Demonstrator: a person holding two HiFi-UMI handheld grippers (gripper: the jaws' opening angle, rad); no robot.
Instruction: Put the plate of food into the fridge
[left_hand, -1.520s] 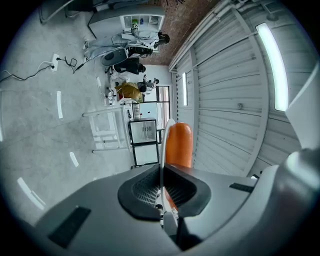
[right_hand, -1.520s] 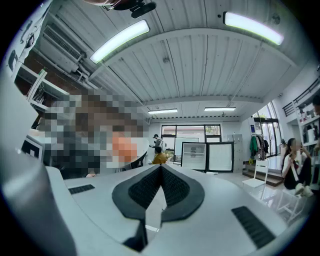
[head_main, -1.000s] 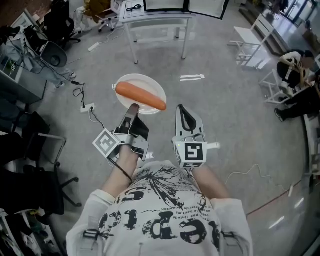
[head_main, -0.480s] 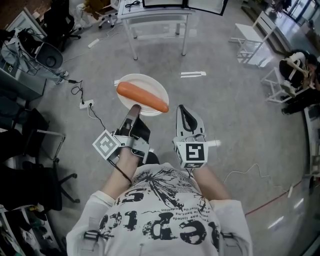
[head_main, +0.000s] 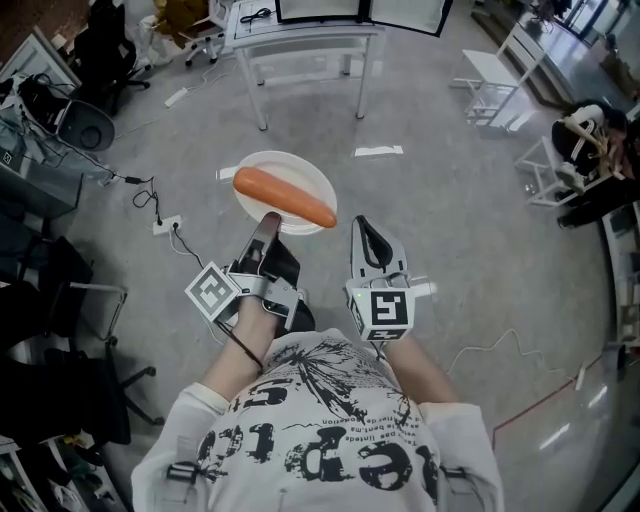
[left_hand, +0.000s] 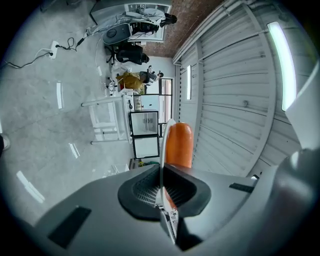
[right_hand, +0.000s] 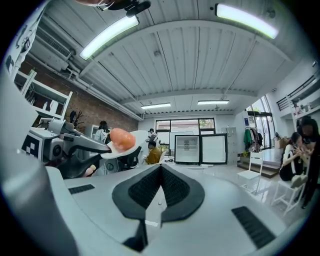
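- One grip carries everything: the left gripper (left_hand: 161, 172) has its jaws pinched on the thin near rim of the white plate (head_main: 258, 168), which juts out ahead of them, in the air above the floor.
- Right gripper (right_hand: 160, 167) jaws are pressed together on nothing. It sits just beside the left jaws and gives the plate no support.
- Risk: the orange roll of food (head_main: 285, 195) lies loose across the plate just beyond the left jaws, so a tilt of the wrist would likely roll it off.
- Risk: with an edge-only pinch, the plate could pivot or slip between the pads.
- Risk: the fridge (right_hand: 200, 149) is well ahead of the jaws and its doors look shut.
- Surface: glossy grey floor (head_main: 440, 200), with a cable and socket strip (head_main: 165, 222) left of the jaws, a trip hazard.
- Room: a white tabletop (head_main: 300, 35) beyond the plate, a ribbed ceiling with strip lights, and people seated to the right.
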